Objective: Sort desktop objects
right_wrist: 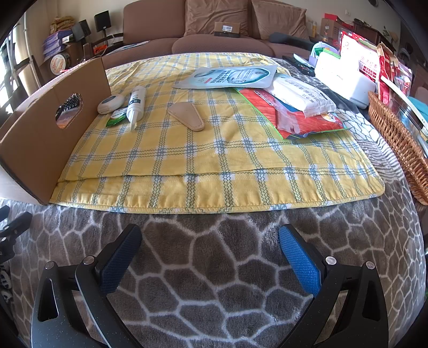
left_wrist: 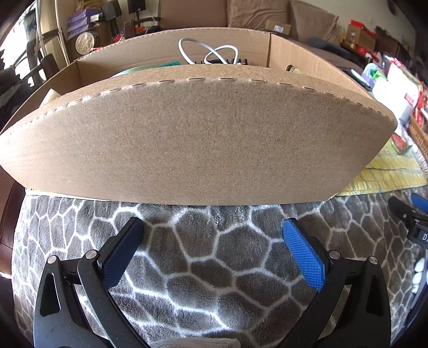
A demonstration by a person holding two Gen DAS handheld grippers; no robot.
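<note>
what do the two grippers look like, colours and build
The left gripper and right gripper match: black plastic scissor-style linkages with silver rivets, triangular cut-outs in the outer arms, and jaws faced with blue cross-hatched textured pads. No cables or sleeves are visible.

A brown sofa (right_wrist: pixel 203 29) with cushions (right_wrist: pixel 216 16) stands behind, daylit.

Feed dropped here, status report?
Left gripper open, empty, facing cardboard box. Right gripper open, empty. White tube, beige pouch unsorted on cloth. Nothing blocking.

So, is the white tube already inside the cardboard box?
No, the white tube lies on the yellow checked cloth, just outside the cardboard box.
</note>
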